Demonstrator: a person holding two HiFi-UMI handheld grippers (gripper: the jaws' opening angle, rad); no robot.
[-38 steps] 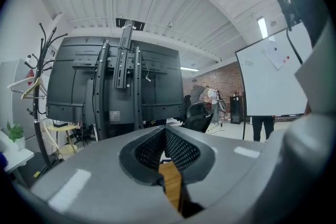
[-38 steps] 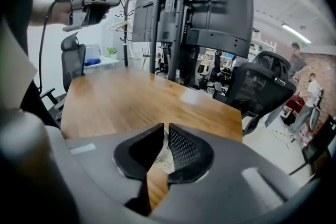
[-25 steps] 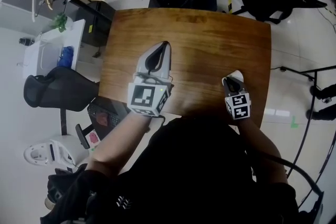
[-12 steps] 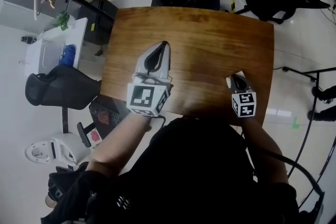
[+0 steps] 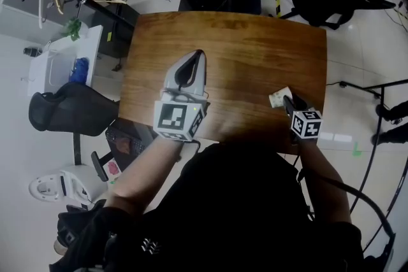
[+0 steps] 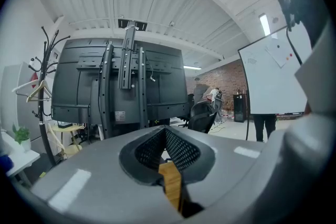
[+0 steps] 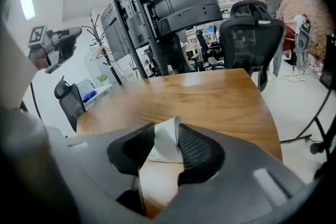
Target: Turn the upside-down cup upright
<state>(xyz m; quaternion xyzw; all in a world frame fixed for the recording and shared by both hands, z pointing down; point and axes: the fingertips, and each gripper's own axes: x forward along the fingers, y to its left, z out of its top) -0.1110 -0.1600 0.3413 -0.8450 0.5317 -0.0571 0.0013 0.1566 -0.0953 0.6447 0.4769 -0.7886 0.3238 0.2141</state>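
One white paper cup [image 5: 278, 97] sits on the wooden bench [image 5: 242, 41], close to its right edge and toward the near side, between the jaws of the right gripper [image 7: 165, 136]. Those jaws have just been opening and now stand well apart, with a pad on each side of the cup. The cup's wall leans toward the right-hand pad and does not look clamped. Neither view shows whether it is mouth-up or mouth-down.

The left gripper [image 5: 197, 55] hangs level over the left-middle of the bench, well apart from the cup. Its jaws are closed tip to tip on nothing, and bare wood shows beneath them.

Beyond the bench's far edge stand a black mesh office chair [image 7: 252, 39] and a large black display [image 6: 121, 86] on a stand, seen from the back. A coat rack [image 6: 46, 81] with hangers stands to the left of the display. A white side table [image 5: 64, 60] and another black chair [image 5: 70, 113] are on the floor left of the bench. A whiteboard [image 6: 273, 76] stands at the right of the left gripper view.
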